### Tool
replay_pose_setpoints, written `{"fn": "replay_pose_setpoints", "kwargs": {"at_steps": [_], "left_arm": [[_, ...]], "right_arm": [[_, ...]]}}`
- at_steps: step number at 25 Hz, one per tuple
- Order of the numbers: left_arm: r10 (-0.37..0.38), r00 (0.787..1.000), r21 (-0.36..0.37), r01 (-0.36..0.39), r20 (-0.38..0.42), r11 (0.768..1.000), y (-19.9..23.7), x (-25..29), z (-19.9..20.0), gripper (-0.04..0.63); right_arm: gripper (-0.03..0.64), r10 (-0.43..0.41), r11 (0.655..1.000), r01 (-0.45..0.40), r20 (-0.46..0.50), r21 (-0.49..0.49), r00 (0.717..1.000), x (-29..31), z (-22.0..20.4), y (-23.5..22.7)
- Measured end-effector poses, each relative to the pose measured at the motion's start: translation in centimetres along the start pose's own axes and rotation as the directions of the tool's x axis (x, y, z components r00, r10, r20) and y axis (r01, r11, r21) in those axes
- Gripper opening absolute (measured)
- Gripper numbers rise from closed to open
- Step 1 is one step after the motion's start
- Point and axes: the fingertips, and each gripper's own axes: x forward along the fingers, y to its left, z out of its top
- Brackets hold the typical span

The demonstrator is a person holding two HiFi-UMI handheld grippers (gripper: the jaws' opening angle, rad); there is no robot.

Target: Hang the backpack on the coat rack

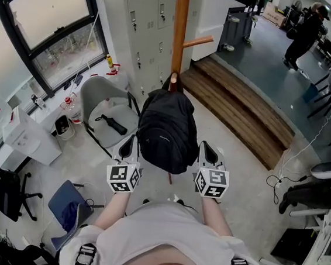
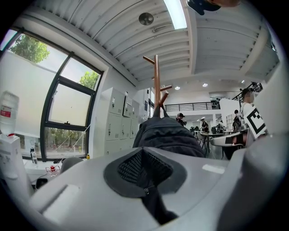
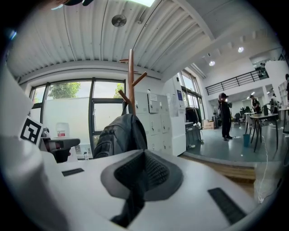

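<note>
A black backpack (image 1: 167,129) hangs by its top loop from the wooden coat rack (image 1: 180,30), against the pole. My left gripper (image 1: 129,141) is beside the bag's lower left edge and my right gripper (image 1: 208,148) beside its lower right edge. Both are shut, with nothing seen between the jaws. In the left gripper view the backpack (image 2: 165,135) sits ahead of the shut gripper (image 2: 143,169), under the rack (image 2: 156,81). In the right gripper view the backpack (image 3: 119,135) hangs ahead and to the left of the shut gripper (image 3: 143,173), below the rack's pegs (image 3: 131,76).
A grey chair (image 1: 105,114) with a black item on its seat stands left of the rack. White lockers (image 1: 145,15) stand behind it. A wooden step (image 1: 244,114) runs to the right. A person (image 1: 302,34) stands far off. Cables (image 1: 278,182) lie on the floor at right.
</note>
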Motion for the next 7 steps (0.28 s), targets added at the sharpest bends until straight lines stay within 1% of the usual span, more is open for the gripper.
{"fn": "replay_pose_setpoints", "kwargs": {"at_steps": [7], "left_arm": [[0.006, 1.000, -0.013, -0.006, -0.001, 1.000, 0.29, -0.04, -0.19, 0.011]], "right_arm": [[0.009, 0.006, 1.000, -0.006, -0.001, 0.000, 1.000, 0.16, -0.07, 0.47]]}}
